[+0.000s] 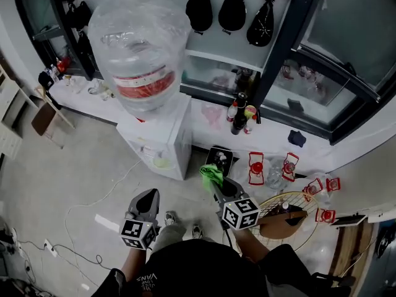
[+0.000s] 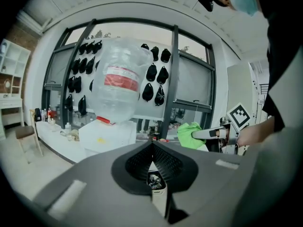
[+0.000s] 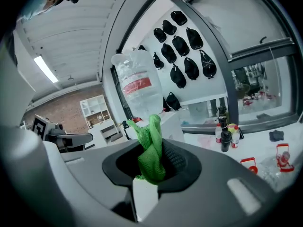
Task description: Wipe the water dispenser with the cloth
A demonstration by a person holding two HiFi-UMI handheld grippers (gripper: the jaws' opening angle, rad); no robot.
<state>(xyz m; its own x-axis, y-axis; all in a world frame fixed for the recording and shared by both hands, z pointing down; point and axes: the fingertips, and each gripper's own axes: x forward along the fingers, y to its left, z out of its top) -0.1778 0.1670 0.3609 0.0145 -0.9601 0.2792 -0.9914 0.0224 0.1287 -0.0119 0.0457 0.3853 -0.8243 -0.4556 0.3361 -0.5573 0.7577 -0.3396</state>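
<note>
Well, the right tongs pinch a green cloth, with the water dispenser at their eleven o'clock. The left tongs are closed, empty.

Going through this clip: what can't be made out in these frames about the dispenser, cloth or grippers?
Top of the water dispenser: head view, hidden under the bottle; taps too small to tell.
Dispenser's lower half: left gripper view, cut off by the left gripper body.
Bottle label print: blurred in every view.
Lower end of the cloth: right gripper view, hidden between the shut jaws of the right gripper.
</note>
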